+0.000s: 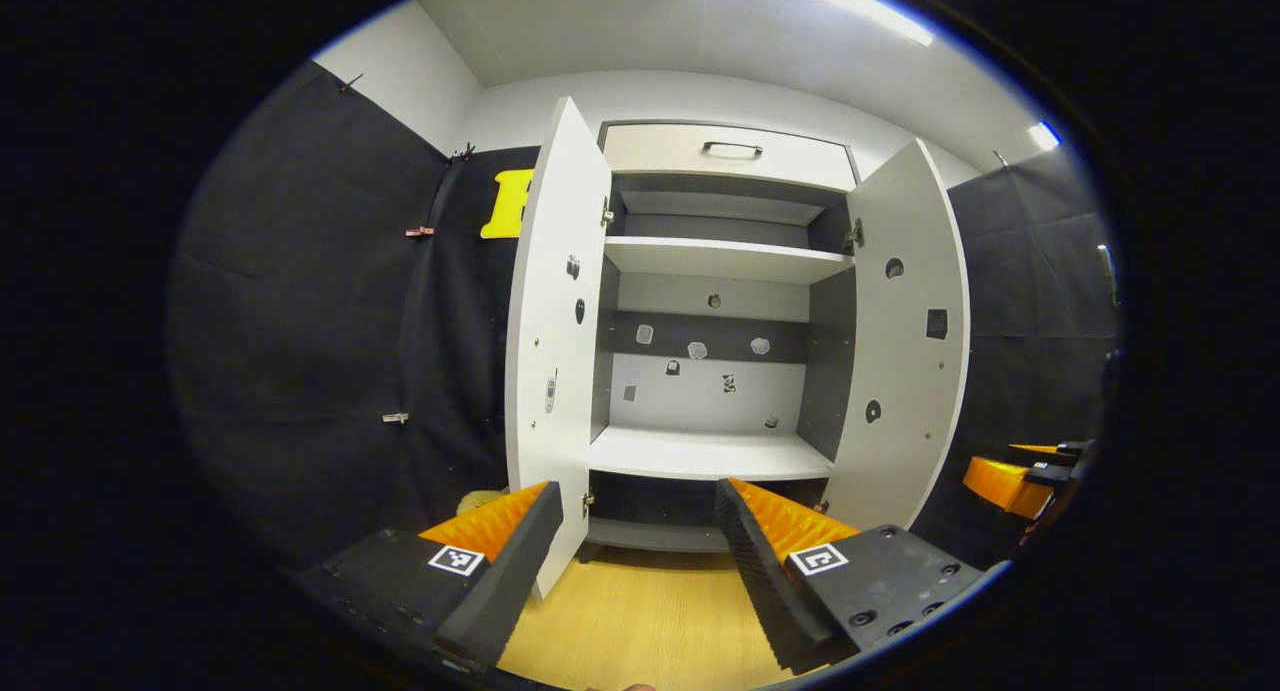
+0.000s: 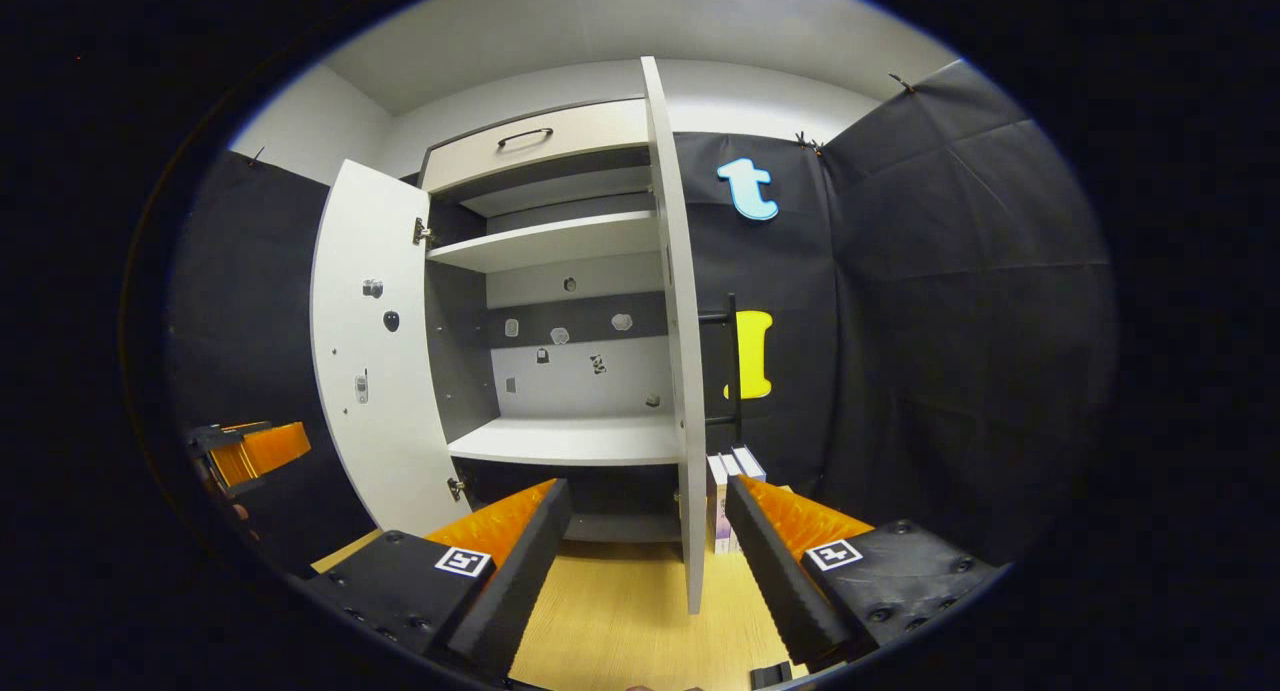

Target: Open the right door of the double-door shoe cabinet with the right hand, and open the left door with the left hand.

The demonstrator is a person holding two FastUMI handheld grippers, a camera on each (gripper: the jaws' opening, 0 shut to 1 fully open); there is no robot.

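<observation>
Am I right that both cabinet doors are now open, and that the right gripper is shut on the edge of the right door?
Not quite. Both doors are open, but in the right gripper view the right gripper is open: the right door edge stands between its spread fingers, untouched. The left door is swung wide.

Your left gripper (image 1: 635, 531) hangs open before the cabinet (image 1: 715, 271), holding nothing. Both doors stand swung out: left door (image 1: 550, 351) just beyond its near finger, right door (image 1: 905, 341) opposite. Your other gripper (image 1: 1030, 471) shows at the far right edge
</observation>
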